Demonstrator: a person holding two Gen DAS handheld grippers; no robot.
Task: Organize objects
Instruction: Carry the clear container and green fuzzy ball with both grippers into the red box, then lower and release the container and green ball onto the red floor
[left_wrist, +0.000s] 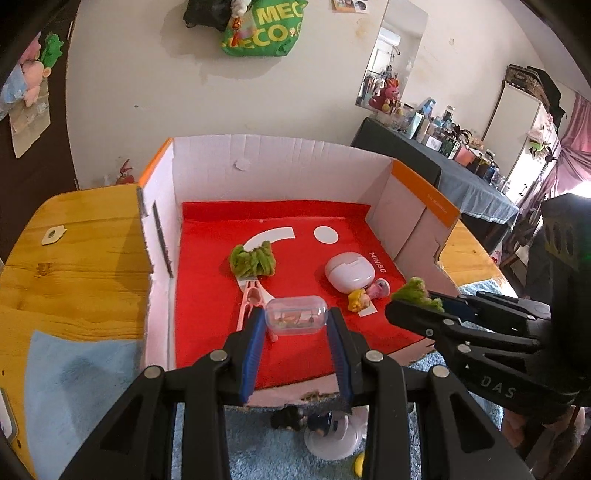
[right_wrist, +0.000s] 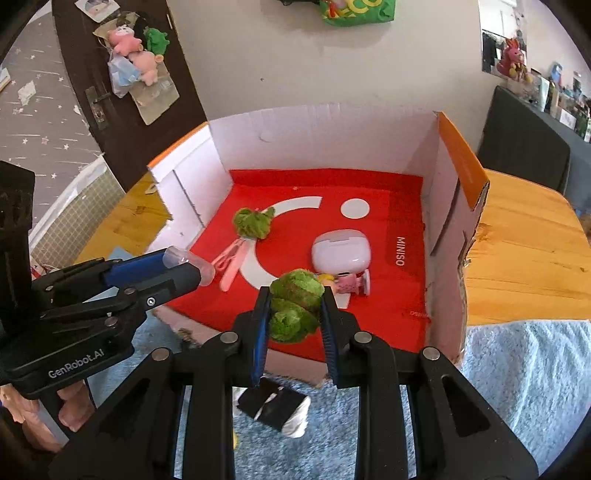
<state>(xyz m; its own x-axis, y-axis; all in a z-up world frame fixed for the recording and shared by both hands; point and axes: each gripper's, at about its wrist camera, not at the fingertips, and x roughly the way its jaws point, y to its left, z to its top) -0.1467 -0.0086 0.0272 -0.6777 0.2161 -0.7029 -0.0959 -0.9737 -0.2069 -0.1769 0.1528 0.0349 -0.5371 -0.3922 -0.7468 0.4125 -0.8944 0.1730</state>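
Risks, L to R. Left tongs (left_wrist: 297, 321) are clenched on a clear capsule (left_wrist: 296, 316), pads pressing its two rounded ends. That case looks smooth and hard, so it could squirt out if the grip shifts or it gets let go too high. It hangs over the front of the red-lined box (left_wrist: 421, 181), just above the pink clothespin (left_wrist: 253, 299), so a drop prob lands on the pin and rolls.

Mid box: a green fuzzy toy (left_wrist: 253, 260), a white earbud case (left_wrist: 349, 273) and a small pink-and-yellow figurine (left_wrist: 364, 295) lie close together. Crowded floor; anything set down w/o care could knock the figurine or the case.

Right tongs (right_wrist: 293, 312) are clenched on a second green plush (right_wrist: 295, 310), squashed between the pads. It's soft, so fibres may cling to a pad on release, and it could land on the figurine just beyond it.

The two tools sit near each other over the box's front edge; a bump is possible if both go in together.

Pose: both tongs point forward and down into the box at a mid slope, side by side, held off the tabletop (left_wrist: 74, 258), loads hanging above the liner.
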